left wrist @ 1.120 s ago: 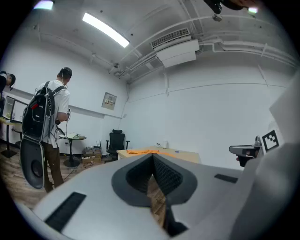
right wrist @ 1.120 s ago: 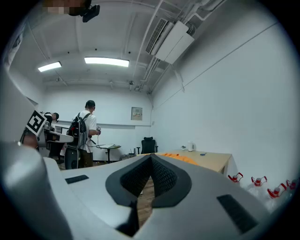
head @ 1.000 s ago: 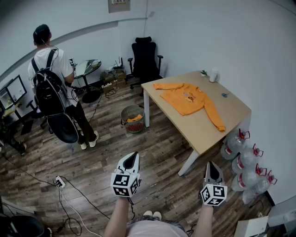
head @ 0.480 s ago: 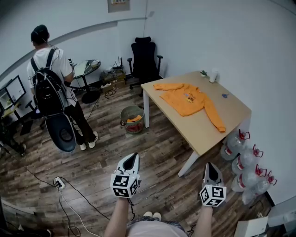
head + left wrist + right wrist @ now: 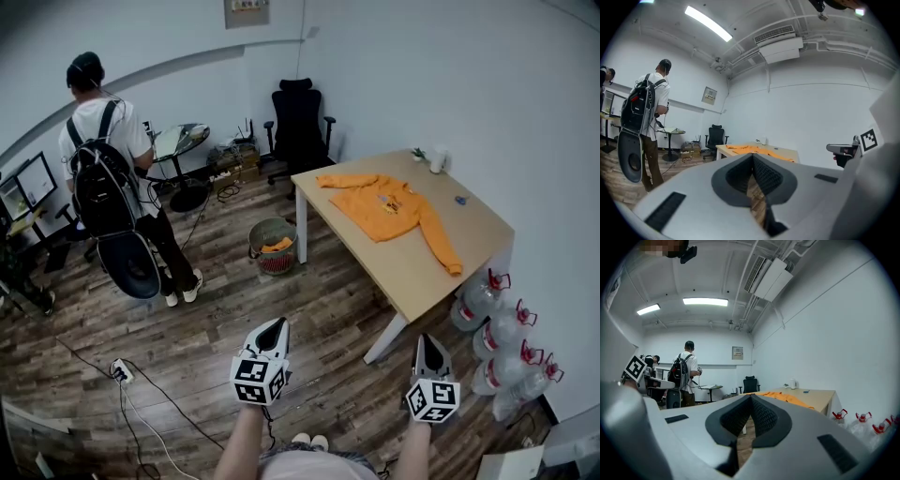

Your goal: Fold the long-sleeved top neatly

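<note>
An orange long-sleeved top (image 5: pixel 392 210) lies spread flat on a light wooden table (image 5: pixel 478 234), one sleeve toward the table's far corner and one running to its near right edge. The top also shows far off as an orange strip (image 5: pixel 754 149) in the left gripper view and as an orange strip (image 5: pixel 785 397) in the right gripper view. My left gripper (image 5: pixel 275 327) is held over the wood floor, well short of the table, shut and empty. My right gripper (image 5: pixel 427 343) hangs beside the table's near leg, also shut with nothing in it.
A person with a black backpack (image 5: pixel 105 187) stands at the left by a small round table (image 5: pixel 180 139). A black office chair (image 5: pixel 301 120) stands at the back wall, a waste basket (image 5: pixel 272 246) by the table's corner, water jugs (image 5: pixel 506 333) along the right wall, and cables with a power strip (image 5: pixel 119 371) on the floor.
The view has shifted slightly, so the table and grippers sit a little lower in the head view. The person with the backpack has shifted a little. Both grippers stay shut.
</note>
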